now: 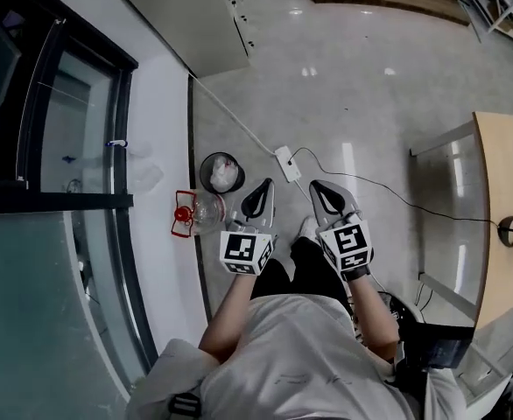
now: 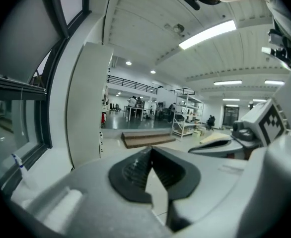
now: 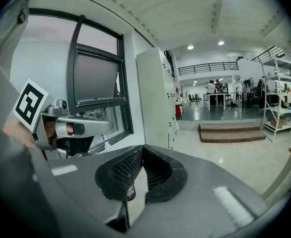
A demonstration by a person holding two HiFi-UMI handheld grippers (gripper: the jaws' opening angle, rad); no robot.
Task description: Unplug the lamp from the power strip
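In the head view a white power strip (image 1: 287, 163) lies on the grey floor just ahead of both grippers. A thin black cord (image 1: 397, 201) runs from it to the right, toward a dark round lamp part (image 1: 508, 231) on the wooden table. My left gripper (image 1: 258, 201) and right gripper (image 1: 329, 201) are held side by side, a little short of the strip and touching nothing. The left gripper view shows the left gripper (image 2: 150, 150) shut and empty. The right gripper (image 3: 143, 150) is likewise shut with nothing between its pads in the right gripper view.
A white cable (image 1: 239, 121) leads from the strip up-left to a pale cabinet (image 1: 213, 24). A small black bin (image 1: 222, 172), a clear jar (image 1: 211, 208) and a red object (image 1: 183, 214) stand by the wall left of the left gripper. The wooden table (image 1: 502, 182) fills the right side.
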